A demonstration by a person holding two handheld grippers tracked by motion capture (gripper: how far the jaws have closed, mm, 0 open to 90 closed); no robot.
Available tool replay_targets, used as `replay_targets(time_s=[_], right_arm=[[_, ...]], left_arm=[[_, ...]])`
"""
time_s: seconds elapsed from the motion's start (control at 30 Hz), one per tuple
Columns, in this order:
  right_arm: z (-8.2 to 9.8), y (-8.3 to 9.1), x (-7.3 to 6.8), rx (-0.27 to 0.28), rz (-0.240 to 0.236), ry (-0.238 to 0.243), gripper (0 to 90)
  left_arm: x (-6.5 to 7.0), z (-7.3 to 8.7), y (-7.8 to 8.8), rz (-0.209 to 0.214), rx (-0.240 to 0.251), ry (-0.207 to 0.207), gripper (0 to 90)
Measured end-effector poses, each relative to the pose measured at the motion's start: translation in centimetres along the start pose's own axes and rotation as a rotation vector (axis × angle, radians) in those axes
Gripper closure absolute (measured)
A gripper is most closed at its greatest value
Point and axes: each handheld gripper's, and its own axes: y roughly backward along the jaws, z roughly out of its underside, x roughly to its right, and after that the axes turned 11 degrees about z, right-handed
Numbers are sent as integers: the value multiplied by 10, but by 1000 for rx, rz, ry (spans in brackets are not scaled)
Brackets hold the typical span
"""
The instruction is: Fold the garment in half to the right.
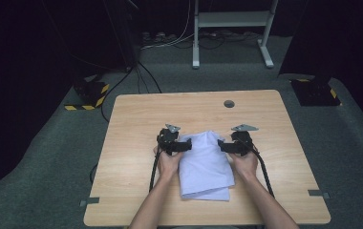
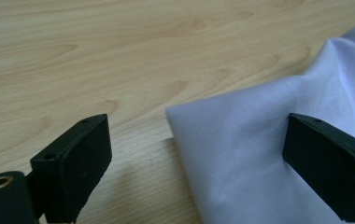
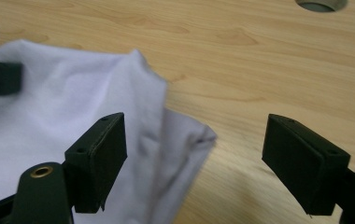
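Two grippers are flanking a folded white cloth on a wooden table.

Nearest, the person's forearms are coming in from the table's near edge, and the white cloth [image 1: 204, 167] is lying folded on the table [image 1: 132, 119] between the two hands, its near end close to that edge and its far end bunching up between the grippers. The left gripper [image 1: 185, 145] is sitting at the cloth's left edge with its jaws standing wide; in the left gripper view one jaw is hanging over bare wood and the other over the fabric, so the cloth's left corner [image 2: 175, 114] is lying between them, unpinched. The right gripper [image 1: 223, 145] is mirroring it at the right edge, also gaping wide, straddling the cloth's right fold [image 3: 185, 140] without pressing it. Farther off, a round grommet hole [image 1: 229, 103] is sitting near the table's far edge.
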Motion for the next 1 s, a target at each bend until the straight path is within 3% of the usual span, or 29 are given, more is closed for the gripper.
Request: replay_targets(time_s=[0.1, 0.17, 0.23, 0.33, 0.4, 0.47, 0.53, 0.67, 0.8, 0.83, 0.93, 1.0], right_arm=[[-3, -6, -11, 3, -6, 21, 221], [0, -11, -12, -28, 13, 47, 212], [4, -14, -6, -60, 26, 42, 198], [5, -8, 6, -63, 32, 15, 194], [4, -1, 10, -46, 38, 9, 204], [5, 7, 8, -25, 10, 4, 203], [8, 12, 2, -24, -14, 30, 197], [16, 22, -20, -19, -59, 91, 191], [22, 19, -34, -52, -43, 181, 182], [23, 17, -35, -58, -34, 194, 186], [30, 14, -24, -62, -6, 174, 183], [34, 15, -13, -66, -17, 135, 181]], left_arm=[[-1, 0, -5, -5, -19, -3, 76], [-6, 0, -3, 0, -24, 8, 66], [-10, 1, 1, 2, -18, 5, 63], [-13, 4, 10, -6, -4, -11, 66], [-10, 6, 17, 3, 3, -16, 66], [0, 8, 24, 36, 26, -33, 69], [10, 9, 28, 63, 27, -63, 68], [30, 10, 27, 90, -18, -119, 57], [32, 18, 16, 23, -92, -187, 59], [27, 23, 14, 38, -92, -171, 57], [11, 28, 15, 94, -78, -79, 48], [8, 28, 18, 103, -73, -67, 46]])
